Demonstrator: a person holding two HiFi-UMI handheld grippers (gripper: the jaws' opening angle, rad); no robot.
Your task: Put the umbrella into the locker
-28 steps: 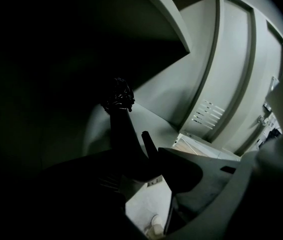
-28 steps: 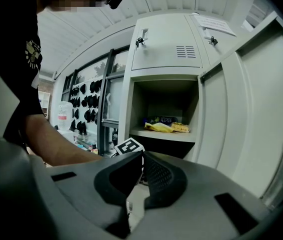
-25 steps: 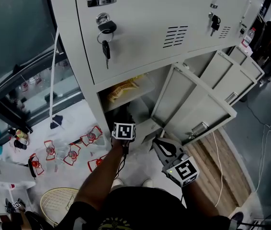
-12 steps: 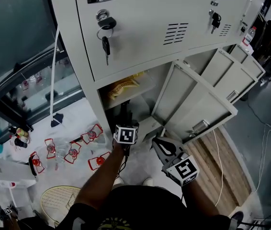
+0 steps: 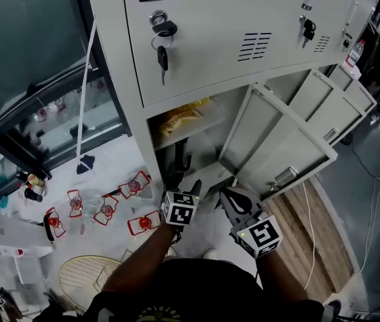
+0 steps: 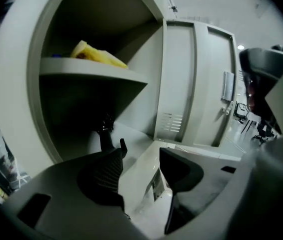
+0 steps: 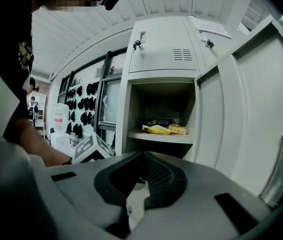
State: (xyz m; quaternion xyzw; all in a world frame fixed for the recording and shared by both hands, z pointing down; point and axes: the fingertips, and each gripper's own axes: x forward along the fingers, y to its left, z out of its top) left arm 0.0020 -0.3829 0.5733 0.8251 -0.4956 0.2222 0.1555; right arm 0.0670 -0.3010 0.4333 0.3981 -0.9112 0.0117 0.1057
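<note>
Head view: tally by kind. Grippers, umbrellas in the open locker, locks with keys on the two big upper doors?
Grippers: 2, left gripper and right gripper
Umbrella: 1
Locks with keys: 2
Total: 5

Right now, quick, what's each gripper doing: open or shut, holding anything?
Left gripper: open, jaws have just been closing a little, nothing between them.
Right gripper: shut, holding nothing.
</note>
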